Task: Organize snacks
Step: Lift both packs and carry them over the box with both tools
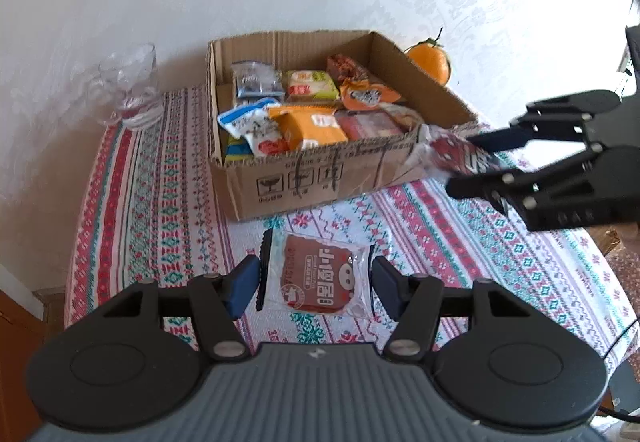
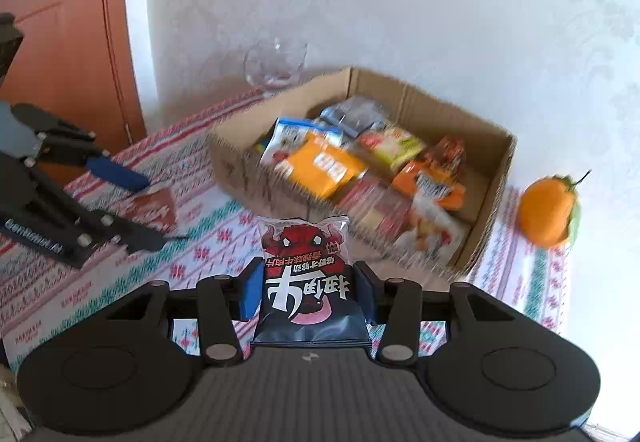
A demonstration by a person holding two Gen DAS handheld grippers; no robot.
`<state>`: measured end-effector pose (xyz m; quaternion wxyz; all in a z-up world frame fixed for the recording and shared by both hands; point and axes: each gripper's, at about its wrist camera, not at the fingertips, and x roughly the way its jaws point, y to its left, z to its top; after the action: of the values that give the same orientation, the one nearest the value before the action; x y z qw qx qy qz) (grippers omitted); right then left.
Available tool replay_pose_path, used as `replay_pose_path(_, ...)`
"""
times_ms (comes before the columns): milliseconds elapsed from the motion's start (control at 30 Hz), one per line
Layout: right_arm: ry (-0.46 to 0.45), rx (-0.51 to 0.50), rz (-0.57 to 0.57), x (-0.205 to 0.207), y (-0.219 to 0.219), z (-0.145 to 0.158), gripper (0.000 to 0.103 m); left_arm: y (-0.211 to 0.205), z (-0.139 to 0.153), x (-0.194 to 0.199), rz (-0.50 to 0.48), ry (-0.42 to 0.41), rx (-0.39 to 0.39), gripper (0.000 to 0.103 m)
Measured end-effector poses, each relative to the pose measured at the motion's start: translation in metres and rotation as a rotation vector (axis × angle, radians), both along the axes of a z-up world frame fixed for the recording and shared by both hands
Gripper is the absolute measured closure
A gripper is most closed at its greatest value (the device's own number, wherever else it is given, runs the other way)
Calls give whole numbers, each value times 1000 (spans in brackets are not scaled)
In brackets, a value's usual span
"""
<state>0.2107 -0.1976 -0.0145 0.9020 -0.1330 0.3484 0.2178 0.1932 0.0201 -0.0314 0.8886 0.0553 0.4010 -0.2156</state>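
A cardboard box (image 1: 320,170) holds several snack packets and stands on the patterned tablecloth; it also shows in the right wrist view (image 2: 492,162). A brown snack packet (image 1: 318,278) lies on the cloth in front of the box, between the fingers of my left gripper (image 1: 314,282), which is open around it. In the right wrist view the left gripper (image 2: 140,210) sits over the brown packet (image 2: 154,208). My right gripper (image 2: 306,292) is shut on a black and red snack packet (image 2: 306,274) and holds it near the box's front right corner; it shows in the left wrist view (image 1: 460,154).
An orange (image 1: 430,62) lies behind the box to the right, also in the right wrist view (image 2: 546,210). Clear glass cups (image 1: 128,82) stand at the back left by the wall. A brown door (image 2: 68,22) is to the left of the table.
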Motion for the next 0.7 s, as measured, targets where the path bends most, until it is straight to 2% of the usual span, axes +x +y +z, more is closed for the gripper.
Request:
replay_pose_path(167, -33, 12, -60, 17, -3, 15, 51, -6, 20, 12, -12, -52, -4, 42)
replay_pose_path(367, -32, 3, -179, 61, -1, 19, 51, -17, 36, 35, -15, -99, -27, 42)
replay_pose_path(700, 23, 55, -293, 123, -11, 12, 51, -41, 38, 116, 46, -91, -25, 42)
